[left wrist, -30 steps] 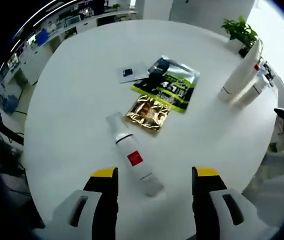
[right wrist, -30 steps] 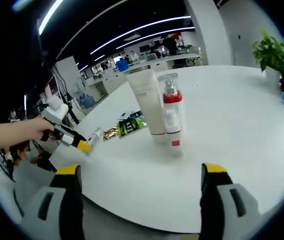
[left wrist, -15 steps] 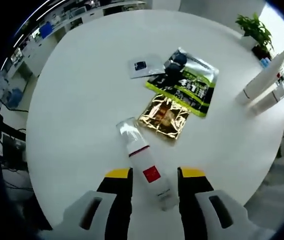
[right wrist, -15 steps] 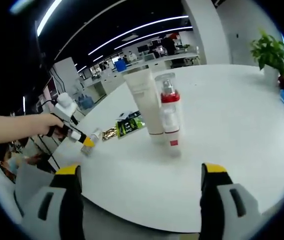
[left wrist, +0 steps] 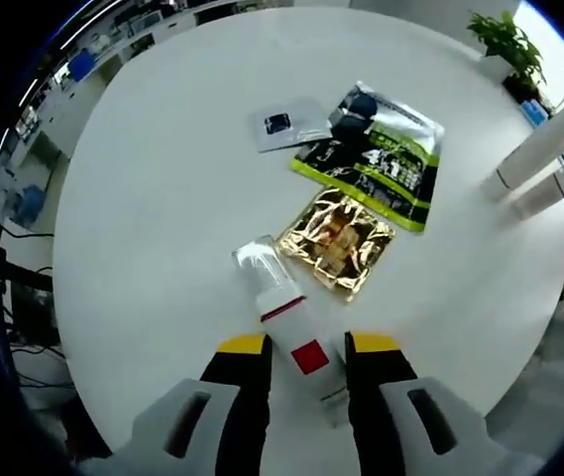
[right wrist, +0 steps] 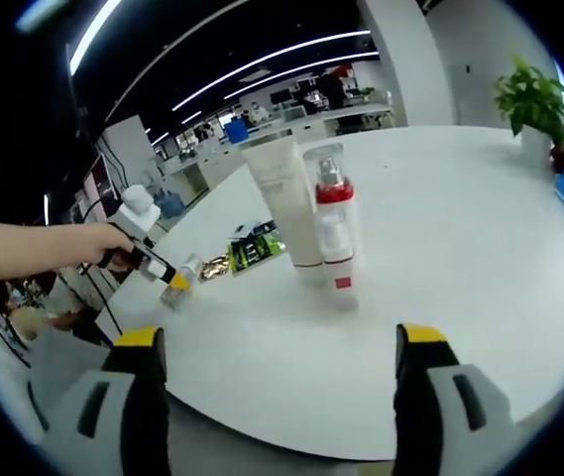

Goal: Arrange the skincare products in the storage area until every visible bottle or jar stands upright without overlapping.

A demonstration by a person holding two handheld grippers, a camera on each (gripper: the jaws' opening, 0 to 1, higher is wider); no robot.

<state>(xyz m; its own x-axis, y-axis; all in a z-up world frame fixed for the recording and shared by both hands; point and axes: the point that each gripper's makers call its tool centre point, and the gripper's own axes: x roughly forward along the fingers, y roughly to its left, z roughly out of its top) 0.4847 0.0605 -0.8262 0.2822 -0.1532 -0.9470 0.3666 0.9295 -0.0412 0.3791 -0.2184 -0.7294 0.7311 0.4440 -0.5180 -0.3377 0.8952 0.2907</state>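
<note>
Your left tongs point(left wrist: 306, 345) sit low over the white table point(left wrist: 163, 198), their yellow-tipped jaws drawn close on either side of the lying spray bottle point(left wrist: 291, 332), down at its lower body near the red square label. The jaws look to be at the bottle's sides, but you cannot tell from this view whether they are actually pressing it. The bottle lies flat with its clear cap pointing away from you.

Just beyond its cap end lies a gold foil sachet point(left wrist: 339, 241), and past that a black and green pouch point(left wrist: 373, 157), touching or slightly overlapping the gold one. A small grey sachet point(left wrist: 289, 125) lies beside the pouch's far corner. Far off at the table's right edge, a white tube point(left wrist: 539, 149) and a second spray bottle point(left wrist: 551, 188) stand together, with a potted plant point(left wrist: 507, 40) behind them.

Your right tongs point(right wrist: 277, 347) hang wide open and hold nothing, jaws well apart at the near edge of the table. Ahead of them the second spray bottle point(right wrist: 333, 238) with its red collar stands upright just beside the white tube point(right wrist: 286, 203), which stands on its cap. Further left you can see your hand point(right wrist: 73, 248) with the left tongs point(right wrist: 168, 281) down at the table by the lying bottle, the sachets point(right wrist: 242, 253) between it and the upright pair. The plant point(right wrist: 529, 99) stands at the far right.
</note>
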